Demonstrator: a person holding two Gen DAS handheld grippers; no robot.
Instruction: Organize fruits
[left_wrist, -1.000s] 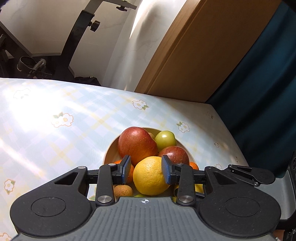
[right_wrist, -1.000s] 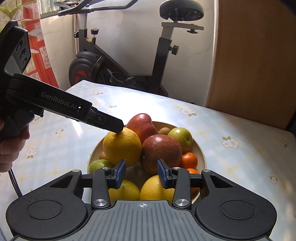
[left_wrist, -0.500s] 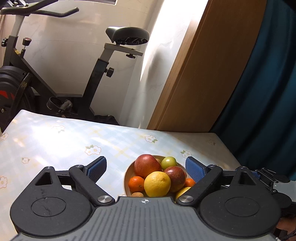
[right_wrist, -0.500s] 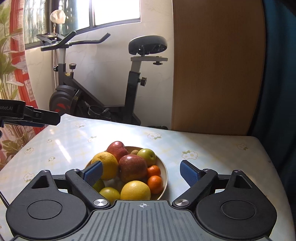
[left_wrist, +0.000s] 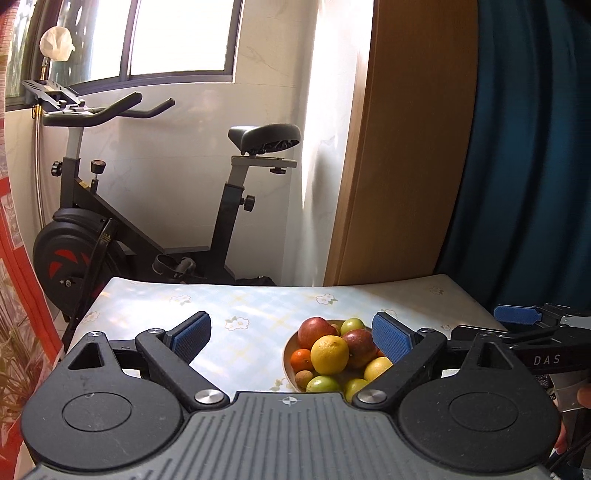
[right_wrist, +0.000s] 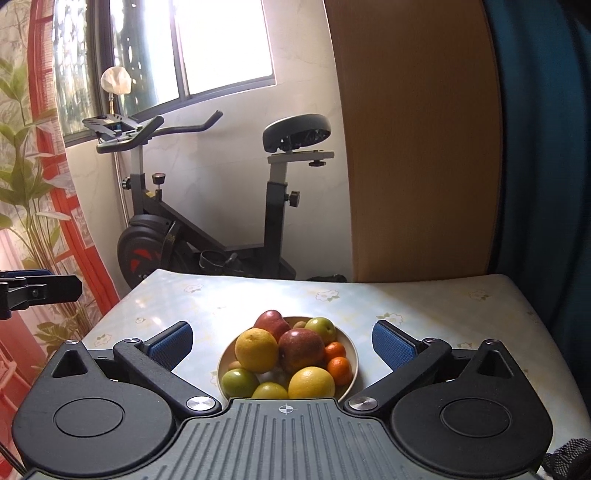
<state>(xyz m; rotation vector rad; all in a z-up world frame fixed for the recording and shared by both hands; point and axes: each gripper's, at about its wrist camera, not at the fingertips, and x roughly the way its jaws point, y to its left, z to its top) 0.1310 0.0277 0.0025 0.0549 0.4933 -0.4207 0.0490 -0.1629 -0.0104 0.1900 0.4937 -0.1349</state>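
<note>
A pale bowl (right_wrist: 351, 352) on the table holds a heap of fruit: a large orange (right_wrist: 256, 349), red apples (right_wrist: 301, 349), green fruits (right_wrist: 325, 329), small tangerines (right_wrist: 340, 369) and yellow citrus (right_wrist: 311, 383). The bowl (left_wrist: 288, 356) also shows in the left wrist view, right of centre, with the orange (left_wrist: 329, 354) on top. My left gripper (left_wrist: 291, 338) is open and empty, held back above the table. My right gripper (right_wrist: 282, 343) is open and empty, held back with the bowl between its fingers in view. The right gripper's fingers (left_wrist: 515, 315) show at the left wrist view's right edge.
The table (right_wrist: 424, 306) has a pale checked cloth with flower prints. An exercise bike (right_wrist: 207, 229) stands behind its far edge, by a window. A wooden panel (right_wrist: 417, 147) and a blue curtain (right_wrist: 546, 147) are at the back right. The left gripper's finger (right_wrist: 37, 290) shows at the left.
Both grippers have opened wide and pulled back and up from the bowl. The orange that was between the left fingers now lies on the heap.
</note>
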